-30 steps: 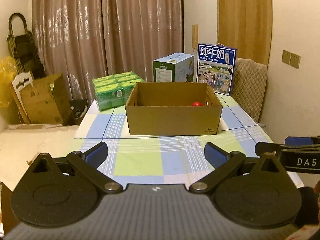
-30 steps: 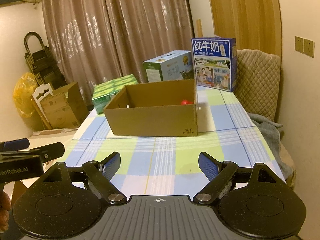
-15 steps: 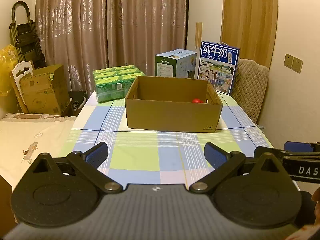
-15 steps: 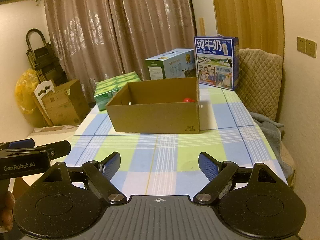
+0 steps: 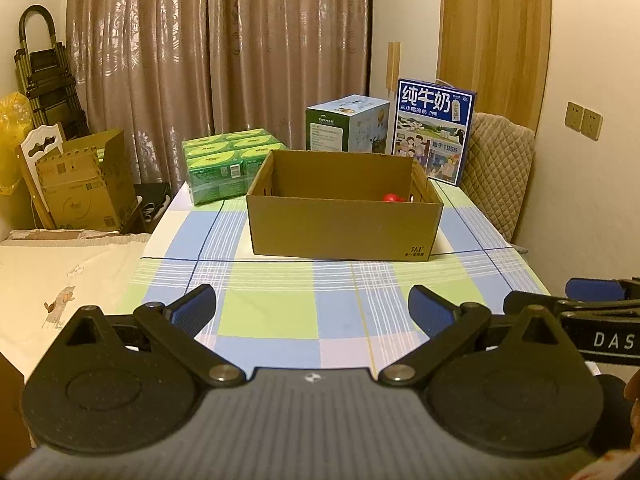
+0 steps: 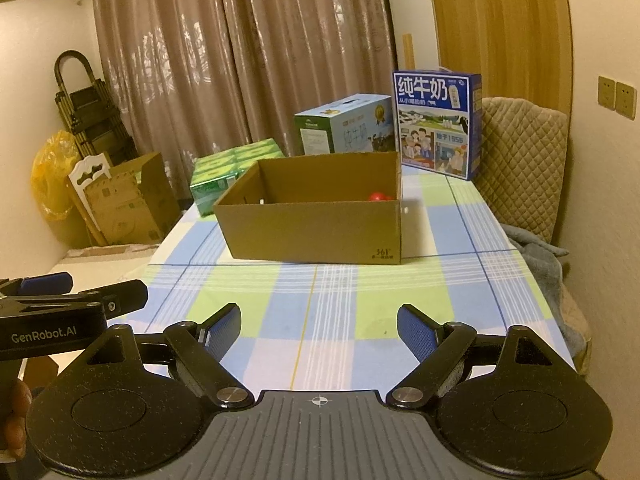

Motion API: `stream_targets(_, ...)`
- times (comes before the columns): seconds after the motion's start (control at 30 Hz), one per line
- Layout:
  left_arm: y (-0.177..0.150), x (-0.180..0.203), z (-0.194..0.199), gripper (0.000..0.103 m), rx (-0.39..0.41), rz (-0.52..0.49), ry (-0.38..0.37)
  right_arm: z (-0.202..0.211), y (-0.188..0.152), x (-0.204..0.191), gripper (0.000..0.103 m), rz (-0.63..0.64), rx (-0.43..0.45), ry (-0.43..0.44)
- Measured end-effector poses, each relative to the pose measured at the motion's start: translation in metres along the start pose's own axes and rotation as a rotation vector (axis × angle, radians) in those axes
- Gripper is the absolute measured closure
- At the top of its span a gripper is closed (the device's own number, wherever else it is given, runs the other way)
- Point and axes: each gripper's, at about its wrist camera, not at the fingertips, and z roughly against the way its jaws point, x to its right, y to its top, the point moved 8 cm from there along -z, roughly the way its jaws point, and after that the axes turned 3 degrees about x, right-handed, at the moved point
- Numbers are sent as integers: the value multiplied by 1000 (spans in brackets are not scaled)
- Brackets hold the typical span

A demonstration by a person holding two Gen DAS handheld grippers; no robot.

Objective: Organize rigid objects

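A small red rounded object (image 5: 391, 197) is lying inside an open brown cardboard box (image 5: 340, 232), near the box's far right corner; only its top is showing over the rim, so its exact shape cannot be told. In the right wrist view the same red object (image 6: 379, 196) is peeking above the front wall of the box (image 6: 316, 232), close to the right-hand side wall. The box is sitting on a table covered with a blue, green and white checked cloth (image 5: 280, 312), well apart from both tools.

The left gripper (image 5: 313, 309) is hovering above the near part of the cloth with its blue-padded fingers (image 5: 196, 308) spread wide and nothing between them. The right gripper (image 6: 319, 327) is likewise hanging over the near edge of the table, jaws standing wide apart and holding nothing. Each tool is showing at the edge of the other's view.

Behind the cardboard box, a shrink-wrapped pack of green cartons (image 5: 224, 164) is resting at the left, a green and white carton with a handle slot (image 5: 346, 124) is standing in the middle, and a tall blue milk carton printed with Chinese characters (image 5: 434, 136) is standing upright at the right. A quilted beige chair back (image 5: 498, 176) is rising just beside the table's far right corner. Brown patterned curtains (image 5: 220, 52) are hanging behind everything.
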Motion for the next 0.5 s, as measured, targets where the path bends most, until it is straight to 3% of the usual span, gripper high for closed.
stream_targets(0.5, -1, 2, -1, 2, -3, -10, -9, 0, 2, 2, 21, -8, -1, -7)
